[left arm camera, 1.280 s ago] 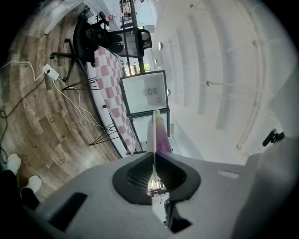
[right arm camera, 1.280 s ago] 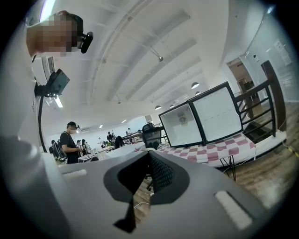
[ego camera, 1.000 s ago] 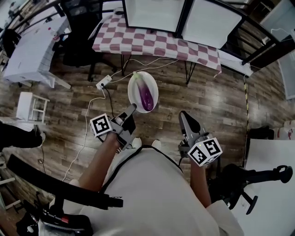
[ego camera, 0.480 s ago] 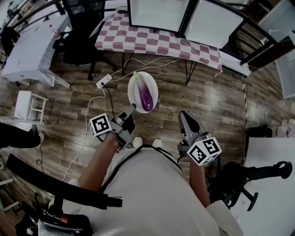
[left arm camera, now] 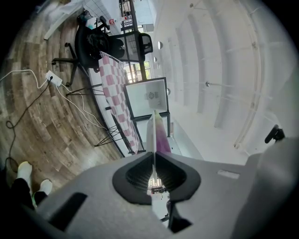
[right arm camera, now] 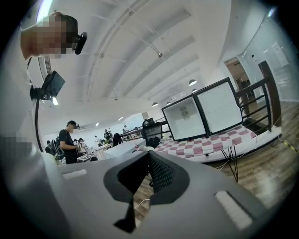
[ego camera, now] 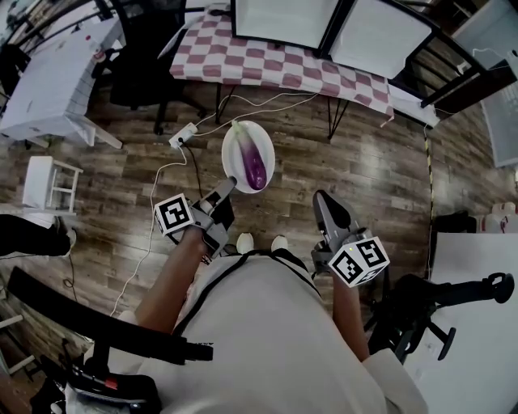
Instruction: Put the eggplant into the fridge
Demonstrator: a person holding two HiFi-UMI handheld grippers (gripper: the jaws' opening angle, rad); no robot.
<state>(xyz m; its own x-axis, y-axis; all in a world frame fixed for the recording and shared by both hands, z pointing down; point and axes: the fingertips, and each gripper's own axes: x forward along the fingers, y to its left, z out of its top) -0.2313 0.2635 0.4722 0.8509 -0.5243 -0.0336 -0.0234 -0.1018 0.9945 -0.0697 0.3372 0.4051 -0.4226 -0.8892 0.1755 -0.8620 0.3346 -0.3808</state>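
Note:
A purple eggplant (ego camera: 254, 162) lies on a white oval plate (ego camera: 236, 145) carried above the wooden floor. My left gripper (ego camera: 227, 185) is shut on the plate's near rim. In the left gripper view the plate (left arm camera: 150, 133) runs edge-on out of the closed jaws of the left gripper (left arm camera: 153, 161), with the eggplant (left arm camera: 162, 141) on its right side. My right gripper (ego camera: 321, 199) hangs to the right of the plate, apart from it, shut with nothing in it; its tips (right arm camera: 148, 156) meet in the right gripper view. No fridge is in any view.
Ahead stands a checkered-cloth table (ego camera: 275, 69) with two white panels (ego camera: 324, 20) on it. A power strip (ego camera: 183, 136) and cables lie on the floor. A black office chair (ego camera: 137, 57), a white desk (ego camera: 48, 89) and a white stool (ego camera: 47, 186) stand at the left. People (right arm camera: 70, 140) stand far off.
Both grippers and the plate with the eggplant have moved forward, toward the checkered table. The grip on the plate is the same.

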